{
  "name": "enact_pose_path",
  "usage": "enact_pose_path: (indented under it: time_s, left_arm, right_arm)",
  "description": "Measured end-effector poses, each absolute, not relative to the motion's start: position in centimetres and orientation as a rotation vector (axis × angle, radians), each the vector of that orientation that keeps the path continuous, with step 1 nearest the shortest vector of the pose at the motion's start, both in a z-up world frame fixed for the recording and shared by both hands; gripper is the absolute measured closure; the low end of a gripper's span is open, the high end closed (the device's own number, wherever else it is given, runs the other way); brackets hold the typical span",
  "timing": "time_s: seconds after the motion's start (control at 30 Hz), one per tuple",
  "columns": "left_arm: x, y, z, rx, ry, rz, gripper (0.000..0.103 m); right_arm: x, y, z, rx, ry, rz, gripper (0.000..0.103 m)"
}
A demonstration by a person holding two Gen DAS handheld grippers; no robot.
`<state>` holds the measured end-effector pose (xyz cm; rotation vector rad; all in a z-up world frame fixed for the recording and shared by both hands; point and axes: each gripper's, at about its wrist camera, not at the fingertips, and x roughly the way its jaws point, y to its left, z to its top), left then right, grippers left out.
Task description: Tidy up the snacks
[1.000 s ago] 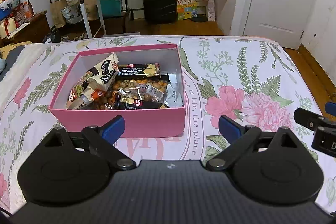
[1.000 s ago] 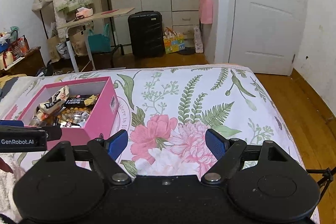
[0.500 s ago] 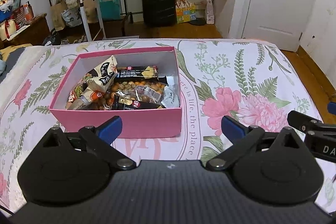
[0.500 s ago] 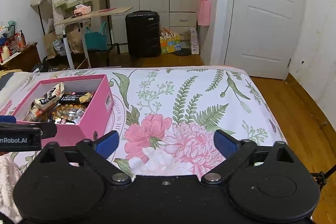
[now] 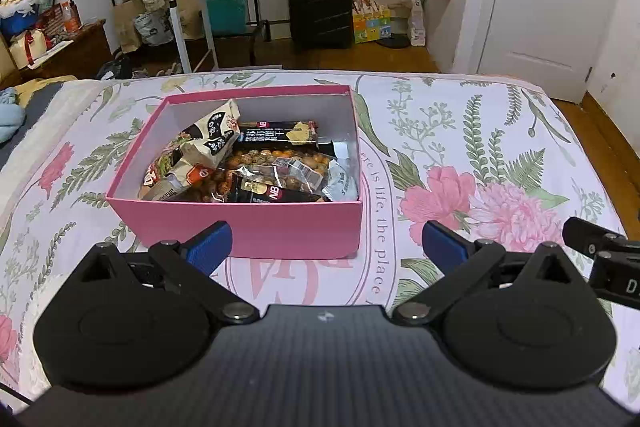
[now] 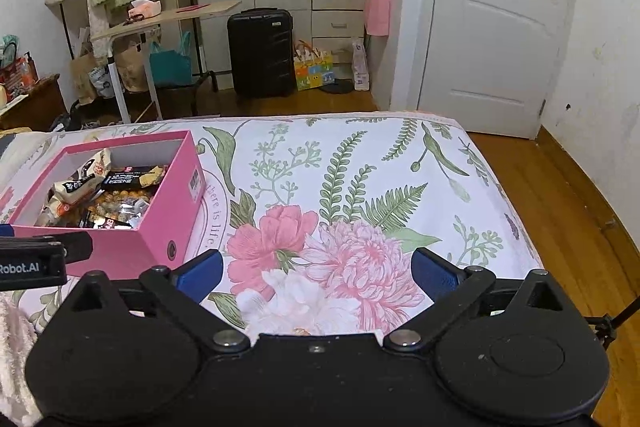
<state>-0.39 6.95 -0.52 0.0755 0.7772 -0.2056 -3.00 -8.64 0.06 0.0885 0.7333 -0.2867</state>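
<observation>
Both my grippers hang with fingers spread wide and empty, and the pink box of snacks sits dead ahead of the left gripper, off left of the right gripper.

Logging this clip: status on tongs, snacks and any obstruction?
Left tongs open, empty. Right tongs open, empty. Snack packets all inside pink box on floral bedspread. Nothing in the way.

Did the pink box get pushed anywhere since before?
No. The pink box lies on the same spot of the flowered bedsheet, its right wall beside the printed words, as in the earlier pictures.
</observation>
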Motion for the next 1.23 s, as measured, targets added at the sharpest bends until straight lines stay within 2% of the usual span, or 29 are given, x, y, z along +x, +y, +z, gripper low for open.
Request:
enact_pose_path:
  time_s: [1.23]
  left_arm:
    - [-1.05, 7.51, -1.12, 0.09, 0.717, -0.143, 0.0]
  right_arm:
    - [-2.83, -8.22, -0.59, 0.088, 0.752, -0.308, 0.001]
